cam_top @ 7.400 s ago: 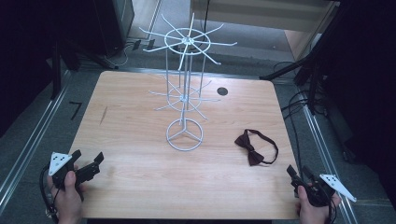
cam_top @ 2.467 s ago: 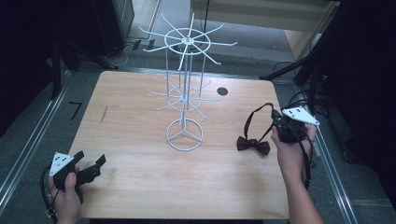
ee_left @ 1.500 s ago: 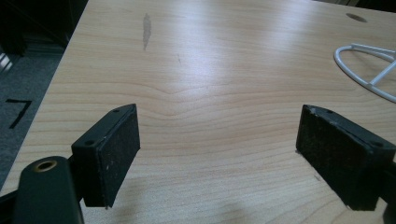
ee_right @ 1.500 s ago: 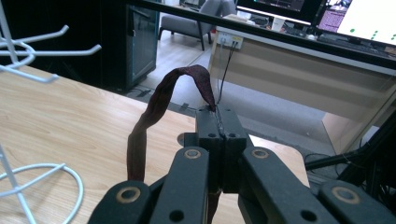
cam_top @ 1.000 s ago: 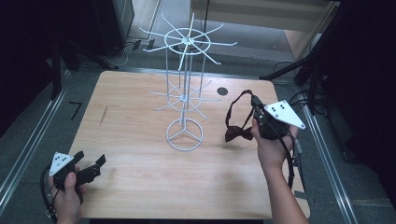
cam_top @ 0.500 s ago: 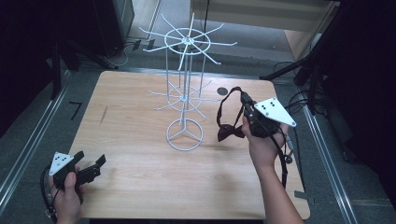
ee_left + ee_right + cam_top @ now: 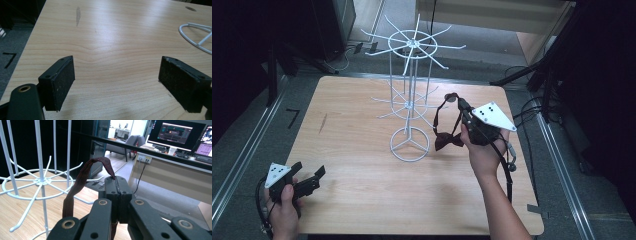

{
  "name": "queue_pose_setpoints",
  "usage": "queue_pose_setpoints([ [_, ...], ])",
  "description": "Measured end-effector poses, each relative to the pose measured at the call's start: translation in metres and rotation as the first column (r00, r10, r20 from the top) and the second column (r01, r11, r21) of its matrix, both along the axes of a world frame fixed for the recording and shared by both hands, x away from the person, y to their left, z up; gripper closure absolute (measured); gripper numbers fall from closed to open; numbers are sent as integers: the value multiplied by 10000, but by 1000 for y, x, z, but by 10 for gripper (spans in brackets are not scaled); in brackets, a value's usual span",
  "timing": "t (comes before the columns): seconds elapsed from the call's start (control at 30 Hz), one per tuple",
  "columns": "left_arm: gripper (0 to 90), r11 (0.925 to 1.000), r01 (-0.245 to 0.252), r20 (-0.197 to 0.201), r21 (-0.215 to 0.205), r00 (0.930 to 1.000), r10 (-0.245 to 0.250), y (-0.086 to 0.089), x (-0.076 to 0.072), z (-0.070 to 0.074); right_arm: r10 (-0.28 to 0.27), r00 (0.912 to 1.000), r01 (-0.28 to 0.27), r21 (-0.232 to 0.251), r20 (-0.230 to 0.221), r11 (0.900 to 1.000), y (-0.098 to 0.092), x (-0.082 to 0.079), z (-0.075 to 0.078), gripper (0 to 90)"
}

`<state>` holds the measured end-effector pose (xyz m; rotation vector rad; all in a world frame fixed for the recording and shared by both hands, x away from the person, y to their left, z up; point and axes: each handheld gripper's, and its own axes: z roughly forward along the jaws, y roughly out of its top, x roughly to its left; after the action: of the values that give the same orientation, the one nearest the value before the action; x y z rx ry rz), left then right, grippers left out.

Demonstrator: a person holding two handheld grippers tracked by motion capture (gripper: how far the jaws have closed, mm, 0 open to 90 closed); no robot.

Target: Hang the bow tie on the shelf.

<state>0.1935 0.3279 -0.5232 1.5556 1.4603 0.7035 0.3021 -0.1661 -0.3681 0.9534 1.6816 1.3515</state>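
One white wire display rack [image 7: 410,95] is standing upright near the middle of the wooden table [image 7: 352,200]; its two tiers of radiating hooks are carrying nothing. One dark bow tie [image 7: 448,141] is hanging in the air just to the right of the rack's ring base, apart from the tabletop, its strap looping up to the right gripper [image 7: 463,109]. That gripper is pinching the strap [image 7: 82,180] with its jaws pressed fully together, and the right hand [image 7: 482,150] is gripping it from below. The left gripper [image 7: 310,178] is sitting at the table's near left corner in the left hand [image 7: 283,212], its two pads [image 7: 61,80] spread wide apart over bare wood and clasping nothing.
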Motion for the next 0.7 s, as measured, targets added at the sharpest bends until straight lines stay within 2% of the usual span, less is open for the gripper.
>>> queue_pose_setpoints([
  [0.2, 144, 10000, -6, -7, -10, 10000, 6, 0, 0, 0, 121, 9995, -115, 237, -280, 9997, 3, 8, -4, 900],
  [0.47, 144, 10000, 5, -51, -22, 10000, -5, 0, 0, 0, 386, 9950, -340, 506, -918, 9981, 8, 25, -10, 900],
  [0.7, 144, 10000, 5, -51, -25, 10000, -5, 0, 0, 0, 496, 9925, -459, 359, -1115, 9983, 17, 35, -10, 900],
])
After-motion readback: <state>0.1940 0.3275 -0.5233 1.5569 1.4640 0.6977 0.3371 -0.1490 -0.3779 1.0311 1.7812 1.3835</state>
